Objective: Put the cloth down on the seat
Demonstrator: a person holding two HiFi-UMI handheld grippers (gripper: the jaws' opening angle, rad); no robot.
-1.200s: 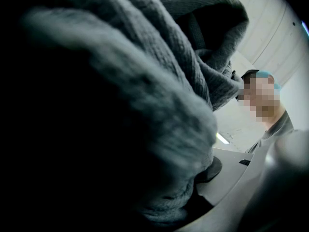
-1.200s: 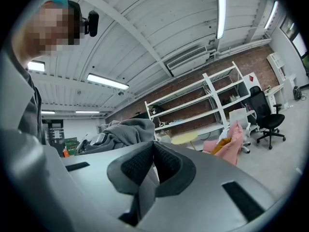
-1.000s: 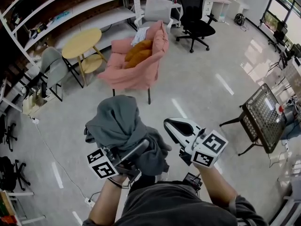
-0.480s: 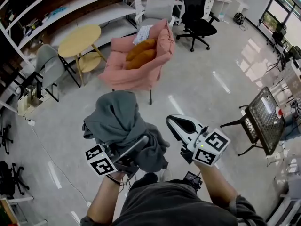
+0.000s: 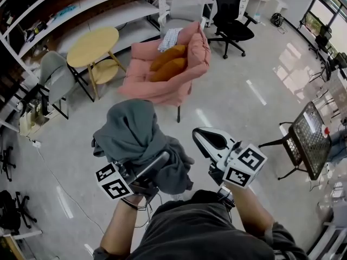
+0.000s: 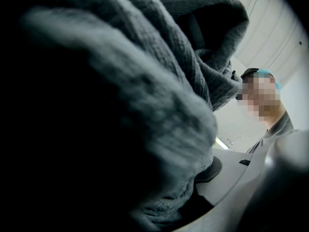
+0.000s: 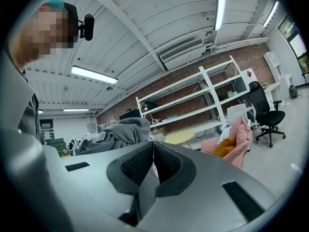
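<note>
A bulky grey cloth (image 5: 135,140) is bunched over my left gripper (image 5: 157,164), which is shut on it at the lower left of the head view. In the left gripper view the cloth (image 6: 145,81) fills nearly everything and hides the jaws. My right gripper (image 5: 203,140) is beside it, shut and holding nothing; its pads (image 7: 153,163) meet. The pink armchair (image 5: 162,85) stands ahead across the floor, with two orange cushions (image 5: 171,64) on its seat. It also shows in the right gripper view, as do the armchair (image 7: 239,137) and cloth (image 7: 116,132).
A round yellow table (image 5: 95,45) and a grey chair (image 5: 54,80) stand left of the armchair. A black office chair (image 5: 230,20) and white shelves (image 5: 81,10) are behind it. A black mesh table (image 5: 306,140) stands at the right. Pale floor lies between me and the armchair.
The view has shifted a little, and the armchair now sits slightly further right. Both grippers and the cloth keep the same pose.
</note>
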